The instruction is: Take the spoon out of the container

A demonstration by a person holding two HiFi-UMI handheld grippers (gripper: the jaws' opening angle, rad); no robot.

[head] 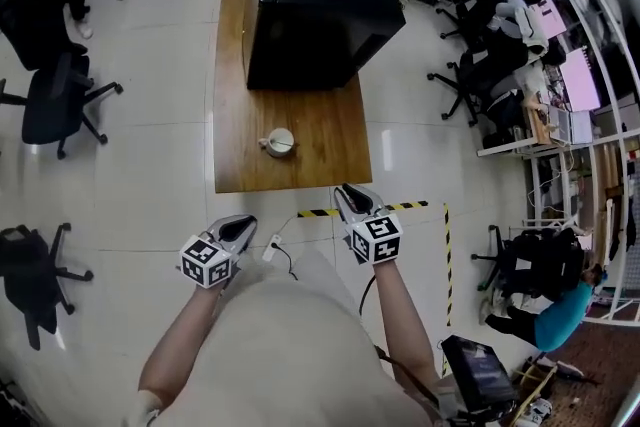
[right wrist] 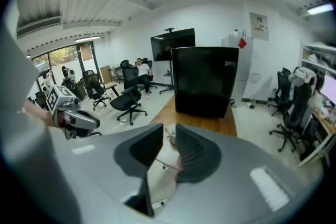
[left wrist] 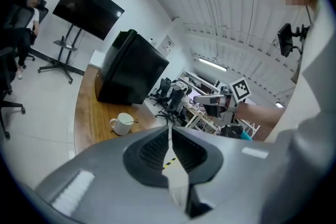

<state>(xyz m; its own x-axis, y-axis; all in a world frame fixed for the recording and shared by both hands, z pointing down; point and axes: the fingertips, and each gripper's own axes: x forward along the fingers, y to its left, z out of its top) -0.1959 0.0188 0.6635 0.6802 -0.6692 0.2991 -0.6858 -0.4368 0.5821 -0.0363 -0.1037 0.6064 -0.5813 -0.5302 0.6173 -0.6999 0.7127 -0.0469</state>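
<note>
A white mug stands on the wooden table near its front edge, with a spoon resting in it. In the left gripper view the mug shows left of the jaws, the spoon handle poking out. My left gripper hangs over the floor in front of the table, its jaws shut and empty. My right gripper is just short of the table's front edge, open with nothing between its jaws. The mug shows through that gap, farther off.
A large black box fills the far half of the table. Yellow-black tape and a white power strip with cable lie on the floor by the table's front. Office chairs stand left and right; people sit at the sides.
</note>
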